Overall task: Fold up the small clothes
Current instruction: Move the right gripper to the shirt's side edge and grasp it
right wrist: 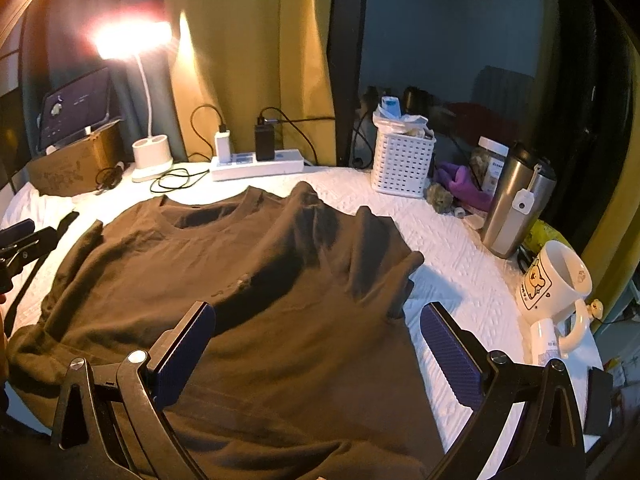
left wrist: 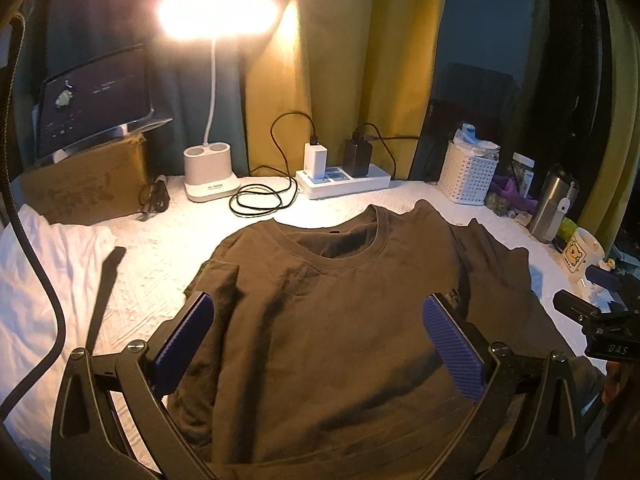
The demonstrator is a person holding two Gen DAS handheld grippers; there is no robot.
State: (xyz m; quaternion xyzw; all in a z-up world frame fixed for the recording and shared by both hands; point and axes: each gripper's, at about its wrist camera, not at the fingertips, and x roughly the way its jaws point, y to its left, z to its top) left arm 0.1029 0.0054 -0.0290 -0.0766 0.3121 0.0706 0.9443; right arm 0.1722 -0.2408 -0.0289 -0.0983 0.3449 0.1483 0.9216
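Observation:
A brown T-shirt (left wrist: 332,320) lies face up on the white cloth, collar toward the back. It also shows in the right wrist view (right wrist: 240,300), with its right sleeve rumpled into ridges. My left gripper (left wrist: 318,320) is open and empty above the shirt's chest. My right gripper (right wrist: 316,332) is open and empty above the shirt's right side, its right finger over the white cloth. The right gripper shows at the edge of the left wrist view (left wrist: 592,320); the left gripper shows at the edge of the right wrist view (right wrist: 20,244).
At the back stand a lit desk lamp (left wrist: 210,178), a power strip with chargers (left wrist: 344,178), a cardboard box (left wrist: 84,184) with a tablet (left wrist: 94,100) and a white basket (right wrist: 402,162). At the right stand a steel tumbler (right wrist: 516,204) and a bear mug (right wrist: 554,280).

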